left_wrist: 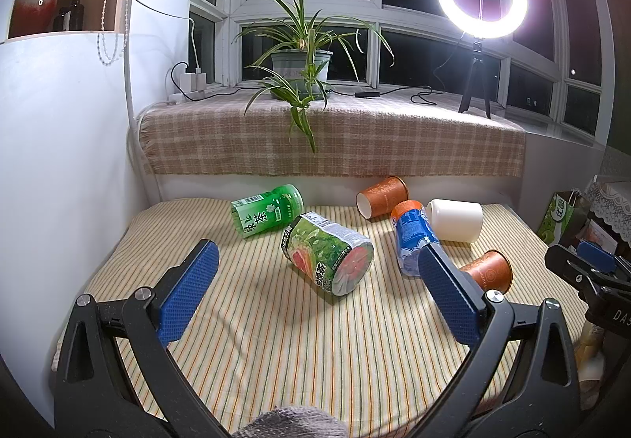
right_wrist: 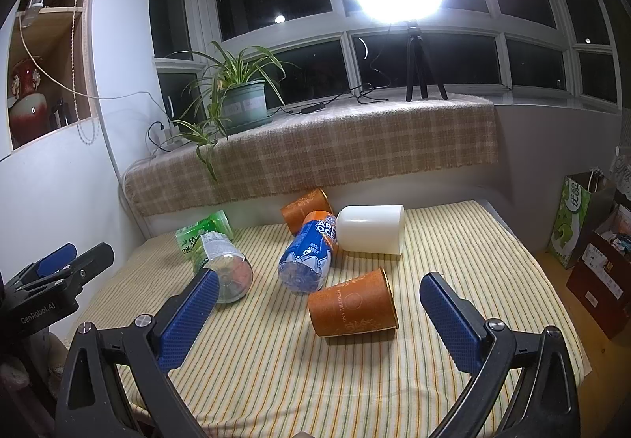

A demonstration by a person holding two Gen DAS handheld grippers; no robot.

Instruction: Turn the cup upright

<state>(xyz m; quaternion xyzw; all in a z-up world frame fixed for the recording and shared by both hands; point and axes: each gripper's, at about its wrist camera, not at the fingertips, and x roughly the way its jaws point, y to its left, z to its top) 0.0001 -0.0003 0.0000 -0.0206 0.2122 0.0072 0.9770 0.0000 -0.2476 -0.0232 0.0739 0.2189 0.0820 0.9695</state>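
The near orange cup (right_wrist: 352,303) lies on its side on the striped table (right_wrist: 355,379), mouth toward the right, just ahead of the right hand-held gripper (right_wrist: 319,323), sitting between its 2 wide-spread blue pads and touching neither. That gripper grips nothing. Behind the cup lie a blue bottle (right_wrist: 309,256), a white cup (right_wrist: 372,229) and a second orange cup (right_wrist: 305,211), all tipped over. The left hand-held gripper (left_wrist: 315,294) is equally wide open and empty, facing a green-labelled bottle (left_wrist: 329,258) lying near it, the near orange cup (left_wrist: 489,270) just past its right pad.
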